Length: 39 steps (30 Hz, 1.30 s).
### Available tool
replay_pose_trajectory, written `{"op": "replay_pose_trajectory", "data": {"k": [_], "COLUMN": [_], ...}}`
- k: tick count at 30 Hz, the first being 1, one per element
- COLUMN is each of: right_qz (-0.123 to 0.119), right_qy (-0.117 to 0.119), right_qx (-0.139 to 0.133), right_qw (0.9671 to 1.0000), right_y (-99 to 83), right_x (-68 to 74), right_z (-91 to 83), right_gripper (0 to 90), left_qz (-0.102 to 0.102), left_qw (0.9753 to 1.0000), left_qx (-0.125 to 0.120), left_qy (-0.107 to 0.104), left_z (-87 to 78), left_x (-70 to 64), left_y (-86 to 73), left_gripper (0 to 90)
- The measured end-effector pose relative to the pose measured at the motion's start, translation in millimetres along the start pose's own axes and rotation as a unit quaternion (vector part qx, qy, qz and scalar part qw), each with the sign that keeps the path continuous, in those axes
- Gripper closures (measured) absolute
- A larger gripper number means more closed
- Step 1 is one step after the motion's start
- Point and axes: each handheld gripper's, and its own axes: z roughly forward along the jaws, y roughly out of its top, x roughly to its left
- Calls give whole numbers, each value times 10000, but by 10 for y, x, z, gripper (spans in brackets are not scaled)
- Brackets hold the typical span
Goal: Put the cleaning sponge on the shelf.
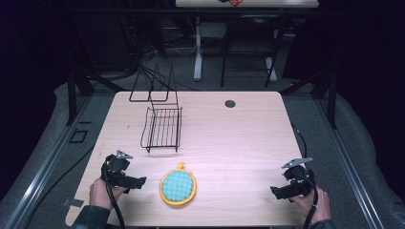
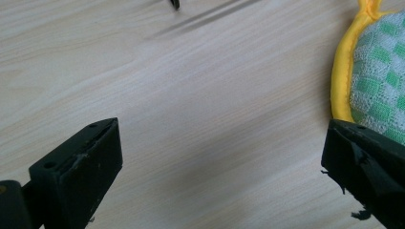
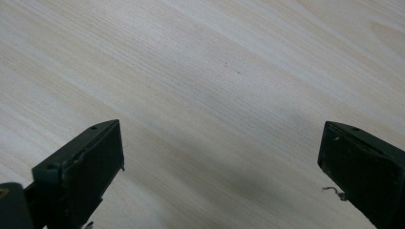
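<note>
A round pot holder [image 1: 177, 186], green-checked with a yellow rim and a small loop, lies flat near the table's front edge. In the left gripper view its yellow edge [image 2: 342, 76] shows at the right, just past one jaw. My left gripper [image 1: 139, 182] rests low at the front left, a short way left of the pot holder, open with bare wood between its jaws [image 2: 222, 157]. My right gripper [image 1: 276, 191] sits at the front right corner, open over bare table [image 3: 222, 157]. A black wire rack [image 1: 162, 126] stands behind the pot holder.
A second black wire frame [image 1: 152, 88] stands at the table's back edge, left of centre. A dark round cap [image 1: 230, 103] sits near the back edge. The wooden table [image 1: 239, 143] has wide bare room in its middle and right. Cables trail from both grippers.
</note>
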Motion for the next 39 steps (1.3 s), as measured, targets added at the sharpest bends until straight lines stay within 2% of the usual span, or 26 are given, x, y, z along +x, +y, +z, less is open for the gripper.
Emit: {"op": "replay_pose_trajectory", "data": {"k": [8, 14, 23, 31, 39], "right_qz": [-5, -61, -97, -134, -146], "right_qy": [25, 56, 43, 64, 75], "right_qx": [-56, 13, 5, 20, 28], "right_qw": [10000, 10000, 9999, 9999, 9999], "right_y": [1, 4, 9, 20, 24], "right_x": [14, 23, 32, 40, 42], "right_z": [-20, 8, 27, 24, 35], "right_gripper": [26, 29, 30, 31, 32], "left_qz": [-15, 136, 299, 338, 462], "left_qw": [9997, 9988, 9982, 9974, 9960], "left_qx": [-146, -218, -212, -262, -234], "left_qy": [-198, -408, -484, -583, -731], "left_z": [-35, -43, -13, 3, 62], "left_x": [-46, -177, -290, -367, -487], "left_y": [31, 87, 127, 169, 275], "left_gripper": [6, 2, 0, 0, 5]}}
